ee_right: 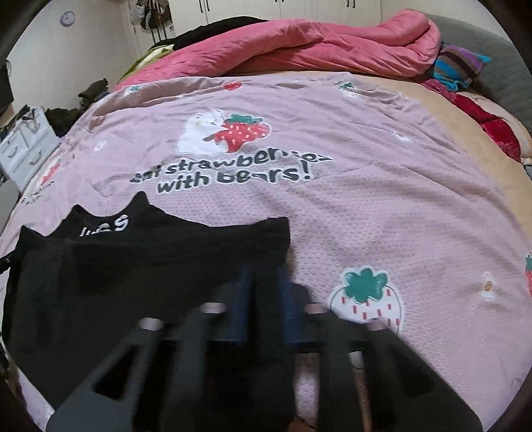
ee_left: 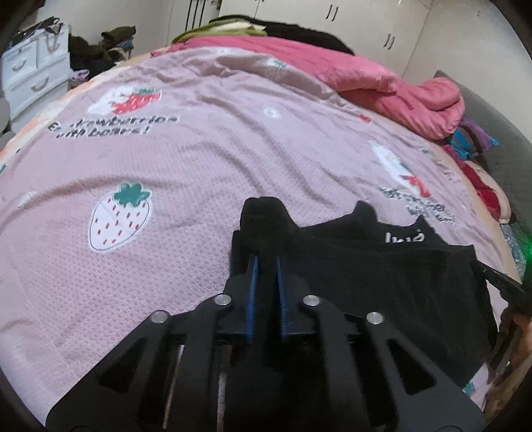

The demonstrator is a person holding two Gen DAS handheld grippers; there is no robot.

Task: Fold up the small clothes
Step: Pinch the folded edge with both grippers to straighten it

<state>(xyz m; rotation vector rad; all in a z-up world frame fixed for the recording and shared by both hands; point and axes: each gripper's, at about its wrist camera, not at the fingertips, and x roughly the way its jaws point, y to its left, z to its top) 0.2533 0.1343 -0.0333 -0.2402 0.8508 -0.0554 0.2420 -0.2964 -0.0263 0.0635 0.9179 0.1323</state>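
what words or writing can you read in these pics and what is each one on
"eat strawberries with bears!" on the pink bedspread, below a bear and strawberry print; the first word and the end of "strawberries" are creased, so that reading is partly guessed.
White letters on the black garment: partly hidden by a fold, unreadable.
A second slogan on the bedspread by the right edge of the left wrist view: too blurred to read.
Wall clock: too small to read.
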